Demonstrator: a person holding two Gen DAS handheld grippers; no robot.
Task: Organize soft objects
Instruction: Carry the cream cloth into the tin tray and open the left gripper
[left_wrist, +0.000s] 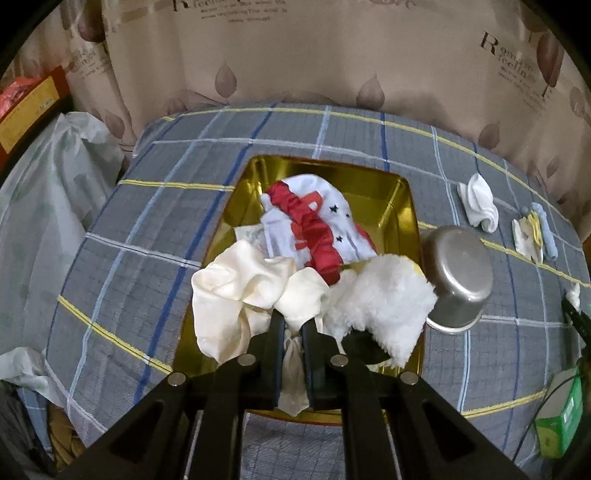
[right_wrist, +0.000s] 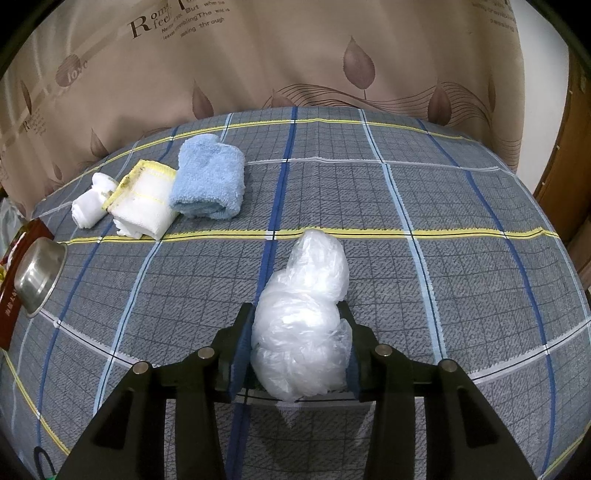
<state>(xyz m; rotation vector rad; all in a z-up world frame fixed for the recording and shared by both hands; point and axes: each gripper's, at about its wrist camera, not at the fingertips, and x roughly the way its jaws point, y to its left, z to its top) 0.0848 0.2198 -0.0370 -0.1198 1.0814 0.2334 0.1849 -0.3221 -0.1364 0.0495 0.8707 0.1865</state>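
Note:
In the left wrist view my left gripper (left_wrist: 293, 325) is shut on a cream cloth (left_wrist: 236, 291) that bunches up over the near end of a gold tray (left_wrist: 369, 192). A white-and-red garment (left_wrist: 314, 225) and a fluffy white cloth (left_wrist: 384, 299) lie in the tray. In the right wrist view my right gripper (right_wrist: 295, 314) holds a crumpled clear plastic bag (right_wrist: 306, 325) that rests on the checked bedcover, with both pads touching its sides. Farther back and to the left lie a rolled blue towel (right_wrist: 208, 181), a yellow-trimmed white cloth (right_wrist: 142, 203) and a small white roll (right_wrist: 90, 206).
A steel bowl (left_wrist: 458, 273) lies tipped on its side against the tray's right edge. A patterned curtain (right_wrist: 332, 55) hangs behind the bed. Pale plastic bags (left_wrist: 48, 184) are piled off the bed's left side, and a green box (left_wrist: 561, 417) sits at the right.

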